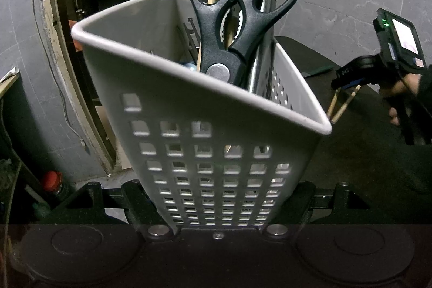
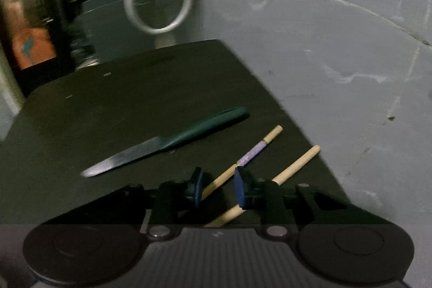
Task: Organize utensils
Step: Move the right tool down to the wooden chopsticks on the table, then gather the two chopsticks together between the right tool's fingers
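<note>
Left hand-held gripper (image 1: pixel 218 203): level, fingers spread wide around the base of a white perforated utensil basket (image 1: pixel 205 109), which fills the space straight ahead and leans slightly away. Inside the basket: black-handled scissors (image 1: pixel 237 18), handles up, plus wooden sticks and a metal utensil behind them.

Right hand-held gripper (image 2: pixel 218 188): tilted down toward the dark bench (image 2: pixel 129 104), blue-padded fingers (image 2: pixel 239 189) partly apart, straddling one of two wooden chopsticks (image 2: pixel 243 162); contact cannot be told. The second chopstick (image 2: pixel 294 166) passes under the right finger. Ahead and left lies a green-handled knife (image 2: pixel 167 143), flat, blade toward the gripper.
</note>
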`<act>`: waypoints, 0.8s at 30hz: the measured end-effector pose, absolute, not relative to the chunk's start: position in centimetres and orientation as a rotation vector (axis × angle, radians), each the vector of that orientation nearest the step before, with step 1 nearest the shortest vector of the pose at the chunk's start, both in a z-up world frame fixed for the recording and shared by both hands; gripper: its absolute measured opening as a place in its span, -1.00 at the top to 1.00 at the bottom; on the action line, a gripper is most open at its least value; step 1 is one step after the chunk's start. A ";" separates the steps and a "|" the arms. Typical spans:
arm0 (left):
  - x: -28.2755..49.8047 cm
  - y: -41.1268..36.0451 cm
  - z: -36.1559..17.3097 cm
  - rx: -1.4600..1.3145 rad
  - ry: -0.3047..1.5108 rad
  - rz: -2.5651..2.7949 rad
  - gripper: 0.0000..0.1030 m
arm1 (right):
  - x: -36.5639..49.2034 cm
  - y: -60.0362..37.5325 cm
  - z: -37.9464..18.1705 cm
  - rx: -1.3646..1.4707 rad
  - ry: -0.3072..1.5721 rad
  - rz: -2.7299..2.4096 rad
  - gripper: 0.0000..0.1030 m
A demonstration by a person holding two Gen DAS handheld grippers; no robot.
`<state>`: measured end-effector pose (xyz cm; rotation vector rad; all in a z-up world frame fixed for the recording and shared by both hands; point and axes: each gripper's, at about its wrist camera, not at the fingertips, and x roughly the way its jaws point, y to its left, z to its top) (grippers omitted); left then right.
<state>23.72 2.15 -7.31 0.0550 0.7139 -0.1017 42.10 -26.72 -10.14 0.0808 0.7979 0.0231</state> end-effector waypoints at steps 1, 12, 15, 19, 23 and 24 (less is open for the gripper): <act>23.7 2.1 -7.3 0.056 0.714 -0.102 -0.49 | 41.7 -26.6 -10.1 0.062 0.804 0.059 0.50; 24.0 1.9 -7.4 0.074 0.717 -0.112 -0.49 | 35.7 -24.8 -9.4 -0.103 0.807 0.410 0.61; 24.1 1.9 -7.5 0.074 0.718 -0.114 -0.49 | 34.4 -24.9 -9.2 -0.106 0.818 0.437 0.63; 24.1 1.9 -7.5 0.074 0.717 -0.114 -0.49 | 33.6 -25.5 -8.7 -0.103 0.826 0.411 0.10; 24.2 1.9 -7.6 0.073 0.716 -0.113 -0.49 | 33.9 -27.6 -8.2 -0.035 0.793 0.304 -0.09; 24.1 2.0 -7.6 0.072 0.716 -0.113 -0.49 | 34.0 -28.1 -8.2 -0.021 0.790 0.259 -0.12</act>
